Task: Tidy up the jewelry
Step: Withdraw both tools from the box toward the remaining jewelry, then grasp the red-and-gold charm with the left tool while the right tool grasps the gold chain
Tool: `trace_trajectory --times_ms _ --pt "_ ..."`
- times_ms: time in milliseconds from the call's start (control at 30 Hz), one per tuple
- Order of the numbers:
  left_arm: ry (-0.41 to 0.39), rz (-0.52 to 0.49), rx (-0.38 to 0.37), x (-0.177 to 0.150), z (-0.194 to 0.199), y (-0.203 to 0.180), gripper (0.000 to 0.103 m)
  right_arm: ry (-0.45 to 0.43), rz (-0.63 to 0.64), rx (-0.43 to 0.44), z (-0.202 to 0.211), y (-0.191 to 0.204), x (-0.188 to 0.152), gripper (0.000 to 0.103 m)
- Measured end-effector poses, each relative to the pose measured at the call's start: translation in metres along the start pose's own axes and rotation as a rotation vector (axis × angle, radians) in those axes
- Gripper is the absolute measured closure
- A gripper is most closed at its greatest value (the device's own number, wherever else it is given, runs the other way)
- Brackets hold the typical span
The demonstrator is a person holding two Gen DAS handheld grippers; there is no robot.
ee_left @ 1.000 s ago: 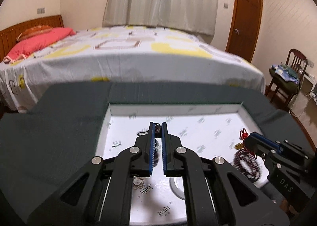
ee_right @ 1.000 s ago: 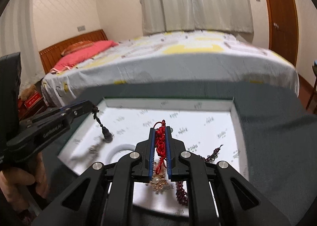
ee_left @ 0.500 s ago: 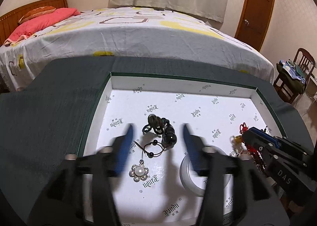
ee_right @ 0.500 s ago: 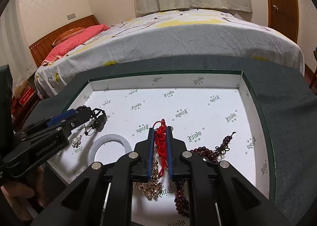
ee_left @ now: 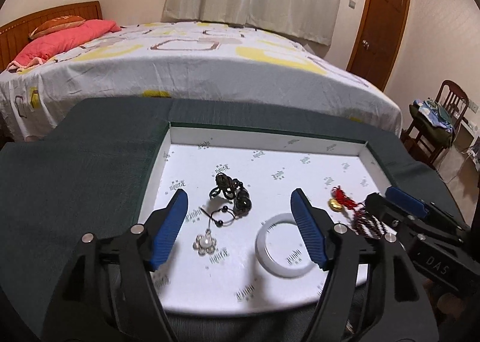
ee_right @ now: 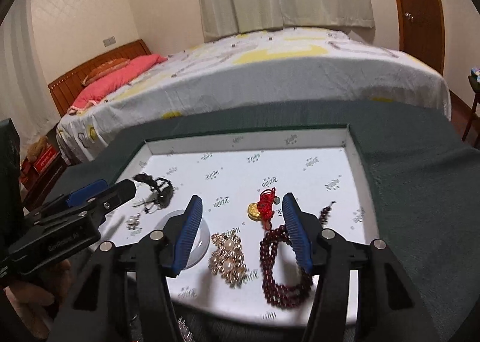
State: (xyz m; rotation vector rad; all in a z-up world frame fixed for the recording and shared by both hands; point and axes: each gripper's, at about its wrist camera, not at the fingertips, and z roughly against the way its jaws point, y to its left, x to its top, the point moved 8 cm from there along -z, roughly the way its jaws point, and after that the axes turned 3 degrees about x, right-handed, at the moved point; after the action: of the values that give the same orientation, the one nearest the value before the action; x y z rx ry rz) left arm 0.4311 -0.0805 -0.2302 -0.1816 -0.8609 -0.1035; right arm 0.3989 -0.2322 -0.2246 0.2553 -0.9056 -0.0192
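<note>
Both jaws are opening with nothing between them: the left hand-held gripper [ee_left: 240, 222] over the black beaded bracelet [ee_left: 232, 195] and pearl flower pendant [ee_left: 205, 242], the right hand-held gripper [ee_right: 241, 228] over the red knotted charm [ee_right: 265, 207], all in the white tray [ee_right: 246, 139]. The dark red bead strand [ee_right: 280, 270] lies against the right jaw; pulling back could snag and drag it out.

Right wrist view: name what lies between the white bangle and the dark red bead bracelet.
A gold-coloured beaded piece lies between the white bangle and the dark red bead bracelet, seen in the right wrist view.
</note>
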Motion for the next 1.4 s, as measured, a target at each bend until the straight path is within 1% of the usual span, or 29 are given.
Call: trace_trajectory --times_ms 133,267,467,700,800,900,933,1067,1133,1200,1267,1333,1367,1400 --pt "-0.013 -0.017 0.006 -0.012 0.024 -0.006 0.033 -0.020 0.006 -0.010 0.025 0.000 -0.010 0.048" --pt "-0.027 -0.037 0.022 -0.028 0.048 -0.013 0.033 -0.023 0.000 -0.024 0.052 -0.004 -0.030 0.048" --pt "-0.017 -0.024 0.027 -0.061 0.077 -0.020 0.033 -0.022 0.020 -0.069 0.088 -0.012 -0.060 0.048" --pt "0.041 -0.020 0.041 -0.103 0.087 -0.031 0.033 -0.004 0.004 -0.107 0.107 -0.030 -0.087 0.048" --pt "0.059 -0.046 0.056 -0.117 0.085 -0.039 0.033 0.002 -0.009 -0.109 0.109 -0.036 -0.094 0.048" --pt "0.077 -0.045 0.059 -0.126 0.082 -0.044 0.034 0.004 -0.012 -0.107 0.110 -0.038 -0.100 0.048" --pt "0.081 -0.045 0.062 -0.127 0.080 -0.045 0.035 0.005 -0.008 -0.109 0.111 -0.038 -0.102 0.048" --pt "0.122 -0.064 0.066 -0.131 0.069 -0.053 0.047 0.004 -0.020 -0.098 0.113 -0.041 -0.105 0.048" --pt "0.136 -0.058 0.066 -0.132 0.065 -0.054 0.047 0.005 -0.028 -0.095 0.112 -0.042 -0.105 0.048" --pt "0.158 -0.055 0.071 -0.134 0.060 -0.055 0.049 0.003 -0.037 -0.094 0.113 -0.044 -0.105 0.048" --pt "0.183 -0.058 0.057 -0.136 0.056 -0.056 0.065 0.004 -0.039 -0.094 0.114 -0.045 -0.106 0.048" --pt "0.189 -0.059 0.046 -0.138 0.055 -0.057 0.069 0.004 -0.038 -0.094 0.113 -0.045 -0.106 0.048" --pt "0.190 -0.060 0.034 -0.138 0.055 -0.058 0.078 0.006 -0.039 -0.092 0.113 -0.045 -0.107 0.048" --pt "0.191 -0.061 0.024 -0.138 0.056 -0.059 0.080 0.009 -0.038 -0.093 0.113 -0.046 -0.107 0.048"
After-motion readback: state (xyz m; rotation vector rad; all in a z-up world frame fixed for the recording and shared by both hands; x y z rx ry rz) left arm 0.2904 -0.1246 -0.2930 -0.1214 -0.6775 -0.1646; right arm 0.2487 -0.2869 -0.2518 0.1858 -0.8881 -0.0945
